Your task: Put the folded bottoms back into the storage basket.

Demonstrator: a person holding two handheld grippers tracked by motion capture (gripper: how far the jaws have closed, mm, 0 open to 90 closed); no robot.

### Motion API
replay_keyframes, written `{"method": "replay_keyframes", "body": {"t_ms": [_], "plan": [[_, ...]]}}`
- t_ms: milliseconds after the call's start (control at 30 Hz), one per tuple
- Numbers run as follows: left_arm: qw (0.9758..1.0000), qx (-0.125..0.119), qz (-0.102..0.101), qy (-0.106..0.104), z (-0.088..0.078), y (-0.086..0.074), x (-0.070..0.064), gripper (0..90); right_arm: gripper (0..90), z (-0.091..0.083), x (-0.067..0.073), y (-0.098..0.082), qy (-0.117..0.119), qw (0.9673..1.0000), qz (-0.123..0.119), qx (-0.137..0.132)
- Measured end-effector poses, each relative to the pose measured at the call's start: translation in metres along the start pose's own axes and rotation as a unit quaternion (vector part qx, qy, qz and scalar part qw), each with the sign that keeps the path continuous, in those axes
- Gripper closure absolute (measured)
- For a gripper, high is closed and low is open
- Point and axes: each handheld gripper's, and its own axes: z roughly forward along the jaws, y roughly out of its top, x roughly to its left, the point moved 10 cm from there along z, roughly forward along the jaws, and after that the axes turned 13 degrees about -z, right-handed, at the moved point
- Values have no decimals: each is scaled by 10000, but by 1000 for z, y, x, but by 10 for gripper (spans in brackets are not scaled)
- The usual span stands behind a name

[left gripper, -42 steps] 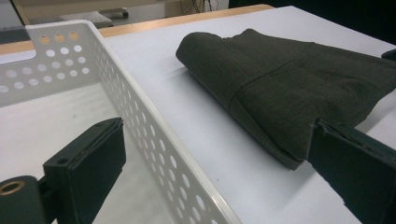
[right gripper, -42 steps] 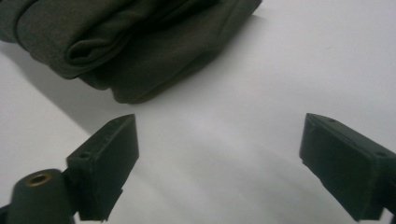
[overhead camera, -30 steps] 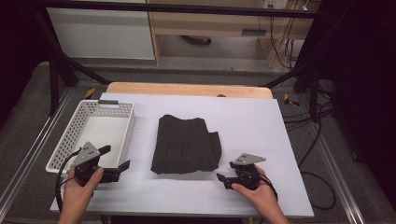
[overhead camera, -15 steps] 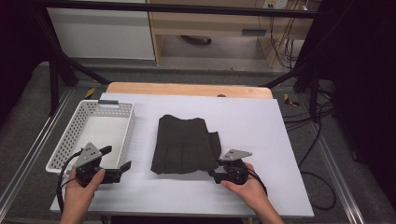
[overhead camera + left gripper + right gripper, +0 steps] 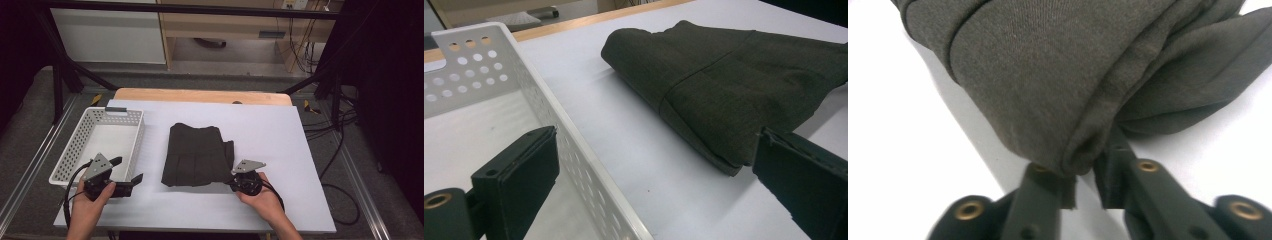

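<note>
The folded dark garment (image 5: 197, 155) lies mid-counter beside the white basket (image 5: 75, 155). The right claw (image 5: 1083, 172) pinches its near corner, probably to lift it; the left claw (image 5: 649, 165) waits spread.

A dark olive-grey folded garment (image 5: 197, 156), plain and unpatterned with a fine woven texture and darker seam lines, lies on a pale lavender-white table (image 5: 270, 130) edged at the far side by a strip of light tan wood. A white plastic basket (image 5: 75, 150), its walls patterned with rows of small round holes, carries a dark handle at its far rim. The left gripper (image 5: 127, 179) has matte black jaws and a grey three-cornered plate; the right gripper (image 5: 1083, 172) shows black jaws dotted with brass-coloured rivets, a grey plate and a black cable. The floor around the table is dark grey, crossed by black frame bars.
</note>
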Motion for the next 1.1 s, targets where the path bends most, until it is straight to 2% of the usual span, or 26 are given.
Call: {"method": "replay_keyframes", "body": {"t_ms": [267,367,567,633,767,867,967,1100], "plan": [[10000,-19,40,-43,-5,4,-8,49,850,-10,4,-2,57,10000,-63,8],[9999,-15,143,-74,-7,9,-16,49,850,-15,7,-6,83,9999,-41,46],[9995,48,186,-232,-2,21,-35,49,850,-29,10,-16,146,9998,-14,114],[9993,65,140,-341,4,26,-43,50,850,-34,10,-21,163,9998,-1,145],[9988,228,254,-355,21,34,-54,51,849,-45,11,-29,156,9997,31,169],[9978,388,223,-498,40,38,-65,51,849,-51,14,-34,165,9997,55,176],[9971,498,275,-505,57,43,-71,52,848,-55,17,-38,165,9997,42,176],[9958,643,225,-612,80,49,-80,52,846,-58,20,-42,176,9997,129,88]]}}
